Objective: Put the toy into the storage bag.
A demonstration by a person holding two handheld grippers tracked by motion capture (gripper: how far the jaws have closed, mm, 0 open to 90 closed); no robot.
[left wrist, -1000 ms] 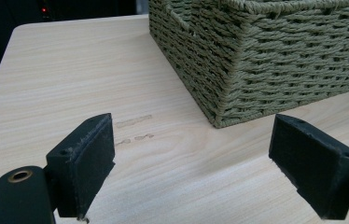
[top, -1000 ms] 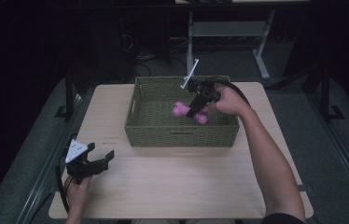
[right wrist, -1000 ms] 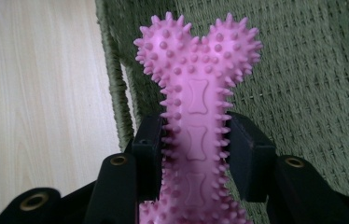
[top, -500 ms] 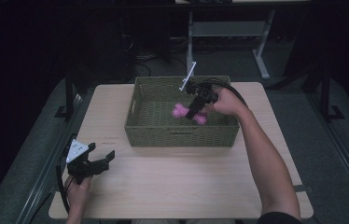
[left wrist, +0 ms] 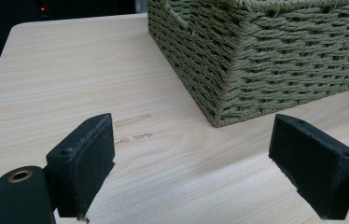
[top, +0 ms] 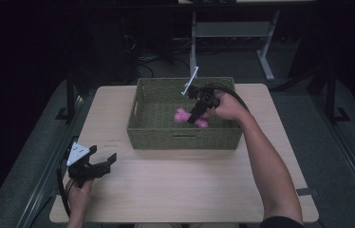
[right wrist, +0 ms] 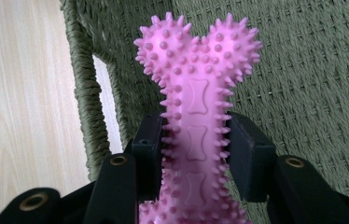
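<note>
High view: the pale wooden tabletop (top: 180, 190) carries a green woven basket (top: 185, 137) at its far middle. The right gripper (top: 197, 112) reaches down into the basket from the person's right hand (top: 225, 107), while the left gripper (top: 100, 164) rests low over the tabletop's near left corner, well apart from the basket.

In the right gripper view, the right gripper's (right wrist: 196, 158) fingers (right wrist: 147, 154) are closed tight on the shaft of a pink spiked rubber dog bone (right wrist: 196, 93). The bone's long axis runs straight out along the fingers, its far two-lobed knob pointing away from them toward the basket's woven floor and wall (right wrist: 303, 70); its near end passes back between the fingers. From above, the bone (top: 181, 115) lies slanted inside the basket, one knob to the left of the fingers and one just on their near side.

In the left gripper view, the left gripper's (left wrist: 191, 163) fingers (left wrist: 88, 158) stand wide apart with nothing between them, bare tabletop (left wrist: 70, 70) beneath, and the basket's corner (left wrist: 219, 112) ahead of them.
</note>
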